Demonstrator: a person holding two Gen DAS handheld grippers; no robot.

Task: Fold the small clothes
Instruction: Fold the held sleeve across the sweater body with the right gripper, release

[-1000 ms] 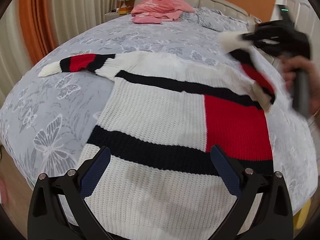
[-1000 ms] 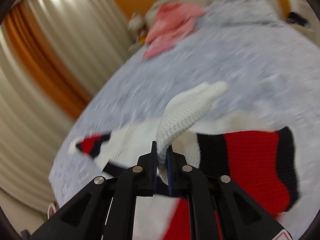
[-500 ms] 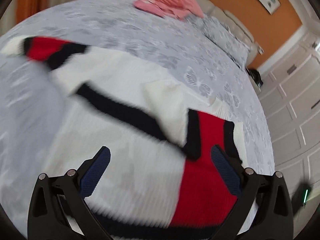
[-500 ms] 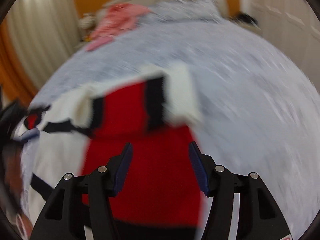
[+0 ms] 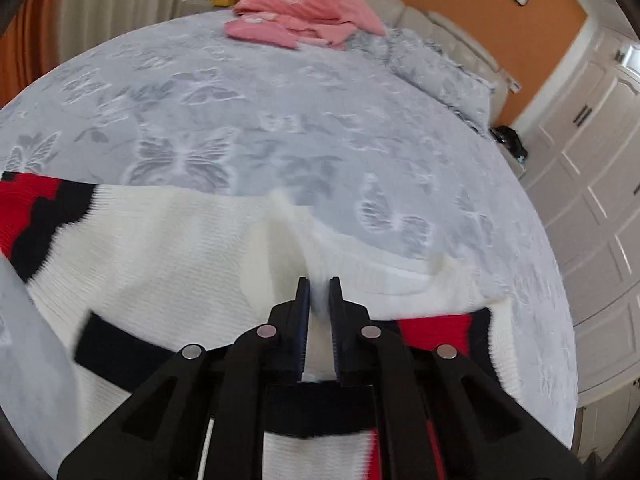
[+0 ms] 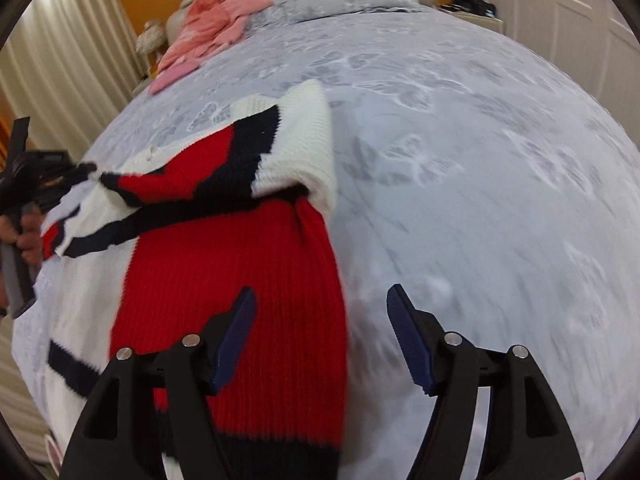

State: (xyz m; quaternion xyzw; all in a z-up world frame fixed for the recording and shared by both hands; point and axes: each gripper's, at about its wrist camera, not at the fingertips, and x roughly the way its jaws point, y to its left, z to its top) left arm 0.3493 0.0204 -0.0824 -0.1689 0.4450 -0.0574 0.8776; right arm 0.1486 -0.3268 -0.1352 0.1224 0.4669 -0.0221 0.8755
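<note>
A white, red and black knit sweater [image 5: 168, 248] lies spread on the grey butterfly bedspread [image 5: 248, 120]. My left gripper [image 5: 319, 292] is shut on the white cuff of the folded-in sleeve, over the sweater's upper part. In the right wrist view the sweater [image 6: 240, 280] shows its red panel with the right sleeve [image 6: 280, 152] folded across the chest. My right gripper [image 6: 320, 320] is open and empty, above the sweater's right edge. The left gripper [image 6: 44, 168] and the hand holding it show at the far left of that view.
A pink garment [image 5: 304, 12] lies at the head of the bed, also in the right wrist view [image 6: 208, 28]. A grey pillow [image 5: 436, 72] sits by the beige headboard. White wardrobe doors [image 5: 592, 184] stand to the right, curtains [image 6: 60, 64] to the left.
My right gripper let go of the right sleeve, laid it across the chest, and opened. My left gripper moved in over the sweater and shut on the sleeve's white cuff.
</note>
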